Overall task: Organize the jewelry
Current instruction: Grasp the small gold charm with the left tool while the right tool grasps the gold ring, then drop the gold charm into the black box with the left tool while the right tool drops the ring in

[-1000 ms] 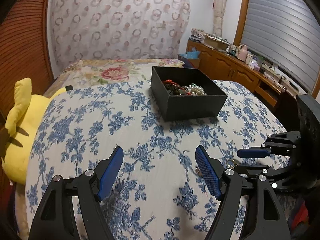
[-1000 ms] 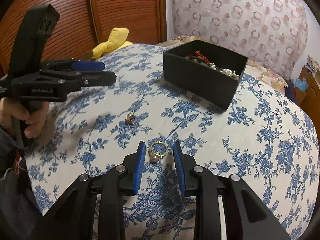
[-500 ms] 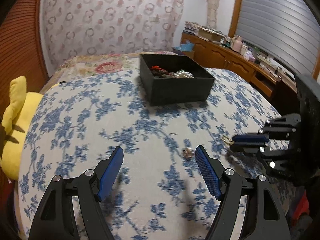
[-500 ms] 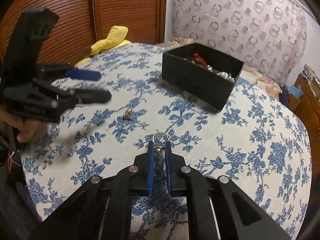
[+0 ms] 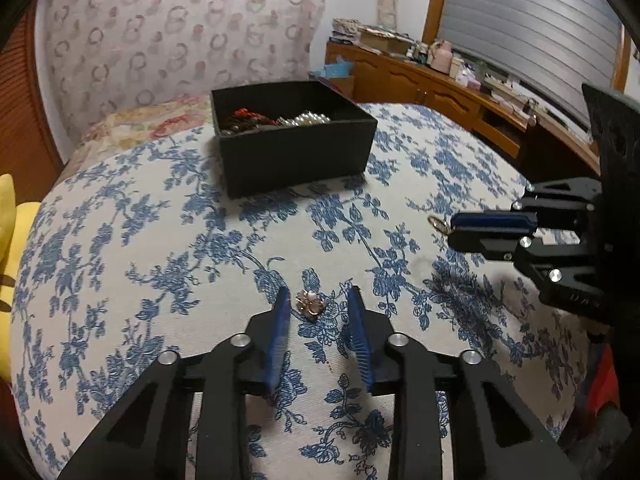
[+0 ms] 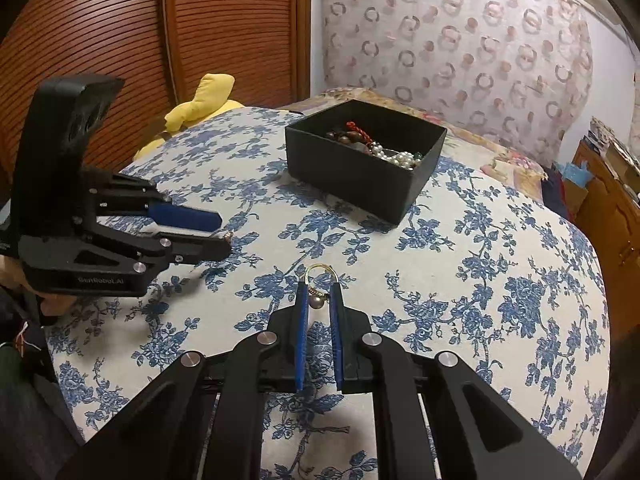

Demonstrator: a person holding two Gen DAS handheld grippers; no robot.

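A black open box (image 5: pixel 296 148) holding pearls and red beads stands at the far side of the blue-flowered tablecloth; it also shows in the right wrist view (image 6: pixel 360 168). A small rose-gold flower ornament (image 5: pixel 309 304) lies on the cloth between the tips of my left gripper (image 5: pixel 318 300), whose jaws are narrowed but stand apart from it. My right gripper (image 6: pixel 320 288) is shut on a gold ring with a pearl (image 6: pixel 318 276) and holds it above the cloth. The ring (image 5: pixel 438 224) also shows in the left wrist view at the right gripper's tips.
A yellow plush toy (image 6: pixel 200 100) lies off the table's far left edge. A wooden sideboard (image 5: pixel 440 88) with clutter runs along the right wall. A bed with a floral cover (image 5: pixel 152 124) lies behind the table.
My left gripper has moved forward and down to the flower ornament and its jaws have narrowed around it. My right gripper has closed on the gold ring and lifted it off the cloth.
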